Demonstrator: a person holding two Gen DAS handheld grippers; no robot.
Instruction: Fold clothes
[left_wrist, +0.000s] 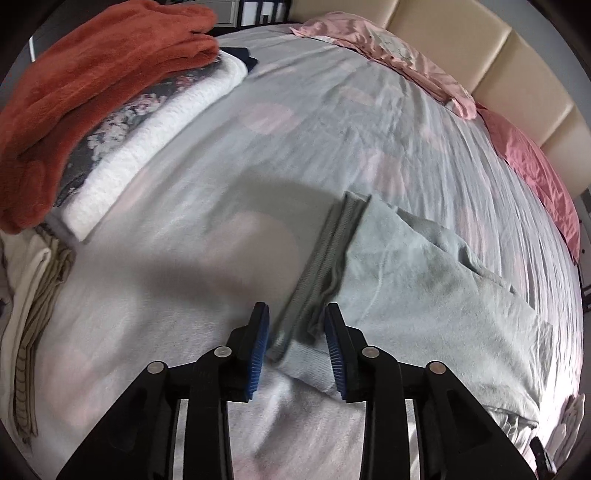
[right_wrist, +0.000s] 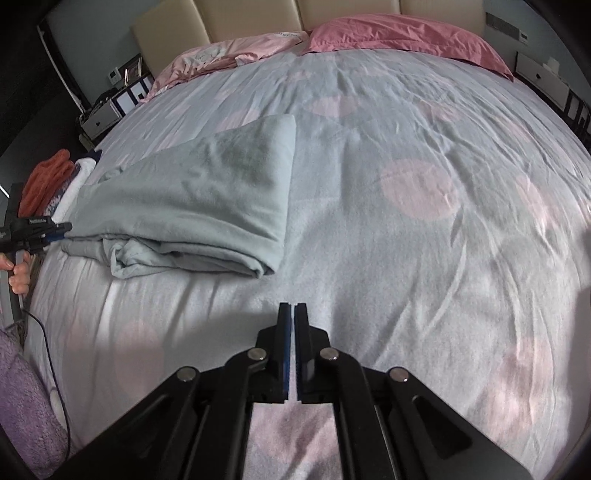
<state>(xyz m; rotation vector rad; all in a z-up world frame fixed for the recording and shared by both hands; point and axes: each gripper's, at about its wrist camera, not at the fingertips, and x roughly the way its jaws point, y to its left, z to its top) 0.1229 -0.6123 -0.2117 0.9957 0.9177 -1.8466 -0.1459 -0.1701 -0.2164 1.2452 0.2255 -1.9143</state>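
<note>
A: What is lying around the pale green garment (right_wrist: 207, 195) on the bed (right_wrist: 406, 240)?

B: In the left wrist view, a stack of folded clothes (left_wrist: 110, 122) is sitting at the upper left of the frame: a rust-orange piece (left_wrist: 74, 74) on top, a dark floral one (left_wrist: 122, 114) under it, a white knit (left_wrist: 166, 122) below. Two pink pillows (right_wrist: 399, 37) are lying along the top of the right wrist view, against the beige headboard (right_wrist: 251, 14).

A: And the garment?

B: It is lying folded left of centre in the right wrist view, nothing covering it.

A: The tongs?

B: The left tongs (left_wrist: 297, 343) are standing apart, the garment's ribbed hem (left_wrist: 325, 258) lying between the pads, not pinched. The right tongs (right_wrist: 294, 332) are closed on nothing, hovering over bare bedding at the bottom centre.
</note>
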